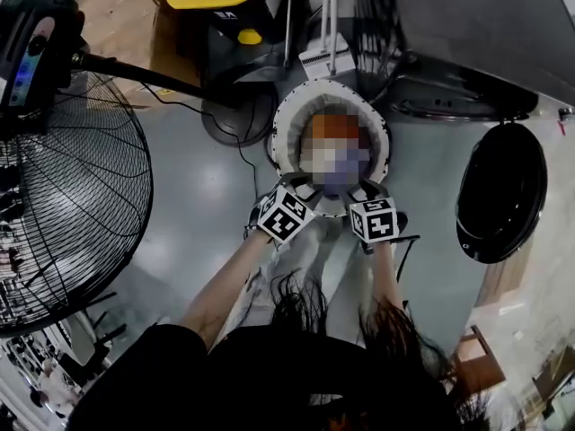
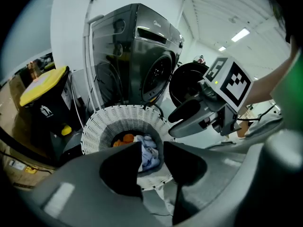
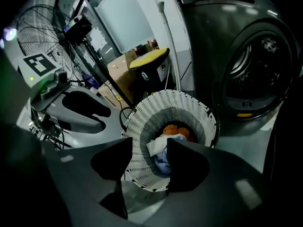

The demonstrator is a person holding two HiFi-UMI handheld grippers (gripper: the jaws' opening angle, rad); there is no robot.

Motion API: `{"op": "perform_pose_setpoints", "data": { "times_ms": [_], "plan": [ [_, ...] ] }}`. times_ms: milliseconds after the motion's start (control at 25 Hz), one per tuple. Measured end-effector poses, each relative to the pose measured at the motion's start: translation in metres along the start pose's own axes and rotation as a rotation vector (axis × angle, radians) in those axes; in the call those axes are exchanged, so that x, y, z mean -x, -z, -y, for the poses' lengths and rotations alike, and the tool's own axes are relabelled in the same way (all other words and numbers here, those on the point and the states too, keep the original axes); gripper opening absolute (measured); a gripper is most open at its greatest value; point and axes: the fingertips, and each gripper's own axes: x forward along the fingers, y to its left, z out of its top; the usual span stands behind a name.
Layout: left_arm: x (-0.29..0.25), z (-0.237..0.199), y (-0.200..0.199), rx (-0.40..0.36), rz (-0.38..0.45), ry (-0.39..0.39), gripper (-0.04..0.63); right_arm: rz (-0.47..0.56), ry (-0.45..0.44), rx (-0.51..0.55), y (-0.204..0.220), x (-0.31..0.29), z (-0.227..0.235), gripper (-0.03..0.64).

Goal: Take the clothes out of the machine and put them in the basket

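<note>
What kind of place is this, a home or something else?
Probably a workshop or test hall fitted out for laundry, not a home: a front-loading washing machine, a white laundry basket and a large pedestal fan.

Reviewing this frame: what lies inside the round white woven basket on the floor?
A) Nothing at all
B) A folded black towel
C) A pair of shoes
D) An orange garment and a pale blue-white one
D: the right gripper view looks down into the round white woven basket, where an orange garment lies beside a pale blue-white garment.
</note>
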Motion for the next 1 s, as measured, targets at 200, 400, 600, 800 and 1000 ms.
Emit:
{"op": "perform_pose_setpoints", "data": {
  "times_ms": [200,400,600,800,1000],
  "plan": [
    [0.02,-0.003,-0.023,0.022,0.067,-0.034,0.133,0.11,0.012,-0.028,-0.03,0.036,-0.003,0.209],
    [0.048,-0.003,-0.057,0.015,0.16,-0.051,0.132,0.233,0.034,-0.04,-0.064,0.084,-0.006,0.142],
    [0.089,0.007,-0.087,-0.015,0.242,-0.054,0.132,0.318,0.039,-0.034,-0.086,0.132,-0.023,0.124],
    [0.123,0.015,-0.101,-0.047,0.287,-0.043,0.13,0.372,0.059,0.004,-0.105,0.177,-0.044,0.111],
    [0.147,0.024,-0.103,-0.092,0.305,-0.016,0.127,0.387,0.052,0.052,-0.11,0.209,-0.072,0.098]
  ]
}}
